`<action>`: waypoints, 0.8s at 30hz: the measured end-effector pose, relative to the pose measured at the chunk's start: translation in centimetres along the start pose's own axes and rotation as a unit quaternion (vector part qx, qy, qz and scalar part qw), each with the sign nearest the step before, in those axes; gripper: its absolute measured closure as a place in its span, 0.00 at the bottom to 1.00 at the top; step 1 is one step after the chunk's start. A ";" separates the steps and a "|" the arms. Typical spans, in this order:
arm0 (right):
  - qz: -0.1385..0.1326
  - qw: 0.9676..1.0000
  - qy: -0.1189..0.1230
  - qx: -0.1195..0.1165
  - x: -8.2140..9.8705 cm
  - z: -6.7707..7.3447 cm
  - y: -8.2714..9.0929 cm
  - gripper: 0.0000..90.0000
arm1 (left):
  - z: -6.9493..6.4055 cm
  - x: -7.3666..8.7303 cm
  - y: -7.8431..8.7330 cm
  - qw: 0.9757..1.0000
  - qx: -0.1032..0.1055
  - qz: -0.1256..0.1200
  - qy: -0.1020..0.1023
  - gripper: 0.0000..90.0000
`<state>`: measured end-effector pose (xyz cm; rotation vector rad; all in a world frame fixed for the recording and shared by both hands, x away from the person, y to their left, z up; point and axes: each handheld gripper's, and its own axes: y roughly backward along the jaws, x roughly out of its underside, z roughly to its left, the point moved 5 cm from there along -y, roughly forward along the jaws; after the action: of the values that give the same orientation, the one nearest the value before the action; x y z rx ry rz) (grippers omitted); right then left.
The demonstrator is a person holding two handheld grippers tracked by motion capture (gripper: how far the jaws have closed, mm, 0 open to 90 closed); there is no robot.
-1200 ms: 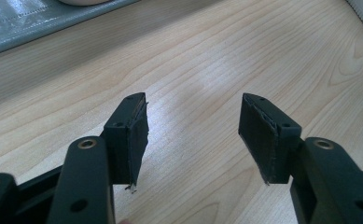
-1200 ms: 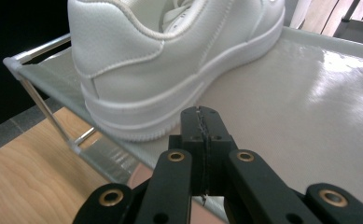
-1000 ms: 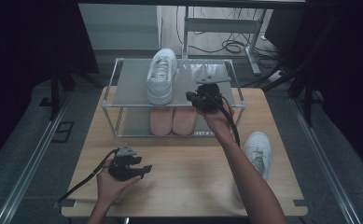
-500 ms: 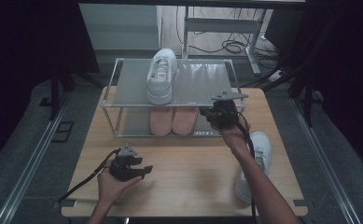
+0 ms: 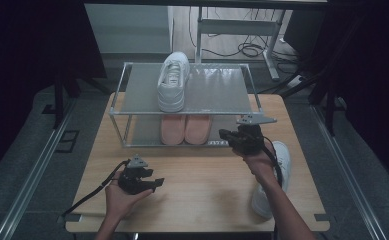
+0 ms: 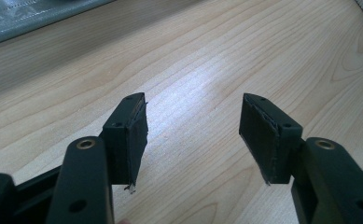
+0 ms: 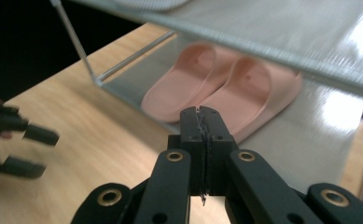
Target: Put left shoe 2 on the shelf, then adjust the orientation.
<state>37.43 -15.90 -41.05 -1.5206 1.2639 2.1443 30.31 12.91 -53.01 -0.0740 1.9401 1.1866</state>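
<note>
Apparently the second white lace-up sneaker [image 5: 277, 175] is next: it lies on the wooden table, right of the two-tier metal shoe rack [image 5: 254, 95], beside its mate [image 5: 173, 82] up top. Right gripper [image 5: 234, 140], closed and empty, must open first; left gripper [image 5: 149, 184] rests open, empty.

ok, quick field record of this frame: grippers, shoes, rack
left gripper: open, holds nothing, low over the table
right gripper: shut, holds nothing, in front of the rack's lower shelf
rack: two shelves, at the table's far side
top shelf: one white sneaker
lower shelf: pair of pink slippers, side by side
second white sneaker: on the table beside the right forearm
</note>
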 end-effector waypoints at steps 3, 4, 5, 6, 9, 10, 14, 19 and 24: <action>0.007 1.000 0.002 -0.002 1.3 0.4 0.1 1.00 | 0.0 0.0 0.1 1.000 -0.001 0.000 -0.001 0.47; 0.010 1.000 0.000 -0.008 1.7 0.6 0.2 1.00 | 0.0 0.0 0.1 1.000 -0.001 0.000 -0.001 0.47; 0.011 1.000 -0.003 -0.015 2.0 0.9 0.3 1.00 | 0.0 0.0 0.1 1.000 -0.001 0.000 0.000 0.47; 0.012 1.000 0.001 -0.017 2.3 1.0 0.4 1.00 | 0.0 0.0 0.1 1.000 -0.001 0.000 0.000 0.47; 0.011 1.000 0.003 -0.020 2.9 1.4 1.0 1.00 | 0.0 0.0 0.0 1.000 -0.001 0.001 -0.001 0.47; 0.011 1.000 0.004 -0.019 3.0 1.5 1.2 1.00 | -0.1 0.1 0.0 1.000 -0.001 0.001 -0.001 0.47; 0.016 1.000 0.011 -0.014 3.6 1.4 1.6 1.00 | -0.1 0.1 0.0 1.000 -0.001 0.001 -0.002 0.47; 0.027 0.999 0.011 -0.014 4.7 1.1 1.7 1.00 | 0.0 0.1 -0.1 1.000 -0.001 0.003 -0.001 0.47; 0.033 0.999 0.014 -0.011 5.6 1.1 2.2 1.00 | -0.1 0.1 -0.2 1.000 -0.001 0.005 -0.002 0.47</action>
<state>32.92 -18.03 -44.56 -1.5444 1.3203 2.1919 30.26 12.82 -53.19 -0.0633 1.9391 1.1941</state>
